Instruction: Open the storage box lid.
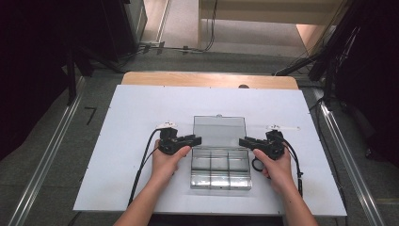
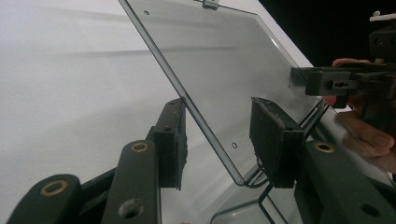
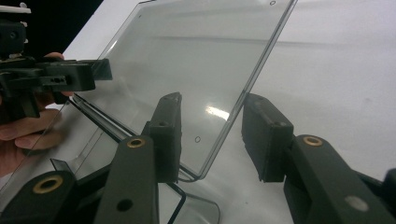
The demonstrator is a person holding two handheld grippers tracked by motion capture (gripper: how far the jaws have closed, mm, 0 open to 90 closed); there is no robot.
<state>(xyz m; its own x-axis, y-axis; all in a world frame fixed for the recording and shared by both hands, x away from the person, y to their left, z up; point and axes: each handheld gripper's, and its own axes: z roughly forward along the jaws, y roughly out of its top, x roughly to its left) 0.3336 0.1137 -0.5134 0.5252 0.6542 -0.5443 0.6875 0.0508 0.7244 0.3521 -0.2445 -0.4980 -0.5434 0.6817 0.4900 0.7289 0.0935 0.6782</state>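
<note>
Between the two hand-held grippers, left (image 1: 196,139) and right (image 1: 242,141), stood the clear box's lid (image 1: 219,131), raised at the back of the box (image 1: 220,170) on the bench (image 1: 127,117); its long axis ran hand to hand (each equally near), each short edge inside spread, untouching jaws.

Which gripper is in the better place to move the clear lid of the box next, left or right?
Neither clearly. The left gripper and the right gripper each straddle a side edge of the raised lid, jaws open, pads not pressing. I would guess both must close together, since the positions mirror each other.
</note>
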